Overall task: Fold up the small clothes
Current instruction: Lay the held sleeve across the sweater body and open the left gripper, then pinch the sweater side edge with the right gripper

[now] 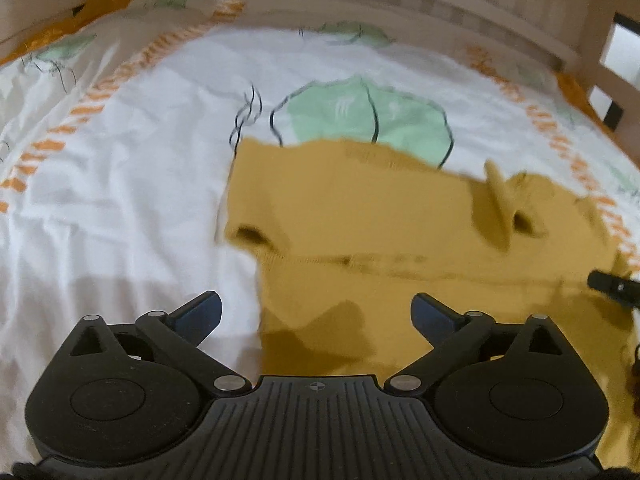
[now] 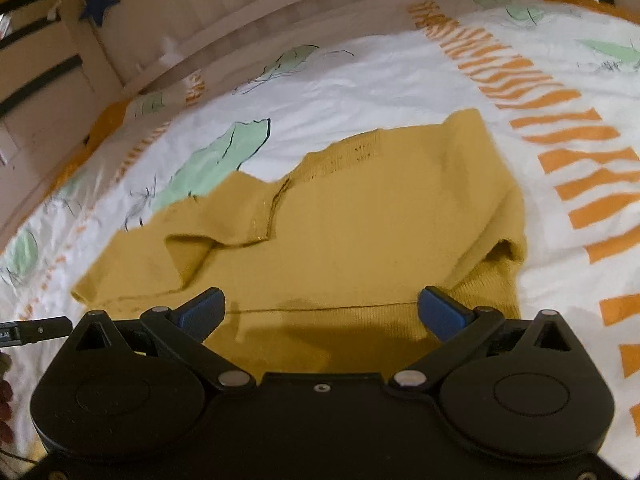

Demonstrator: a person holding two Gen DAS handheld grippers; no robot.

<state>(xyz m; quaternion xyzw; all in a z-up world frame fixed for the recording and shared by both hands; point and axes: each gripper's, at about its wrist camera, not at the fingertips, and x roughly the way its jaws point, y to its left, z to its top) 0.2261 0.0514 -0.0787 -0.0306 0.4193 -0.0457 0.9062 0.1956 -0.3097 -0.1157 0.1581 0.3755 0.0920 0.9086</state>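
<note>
Both my left gripper (image 1: 316, 314) and right gripper (image 2: 322, 312) hang released and empty over the near hem of the mustard top (image 2: 360, 216), which lies flat on the sheet (image 1: 120, 184); soft, light knit, so I judge a sleeve edge the best pinch.

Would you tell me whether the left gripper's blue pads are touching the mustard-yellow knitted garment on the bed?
Apart. The left wrist view shows the left gripper wide open, blue pads hanging above the mustard-yellow knitted garment, nothing between them.
</note>
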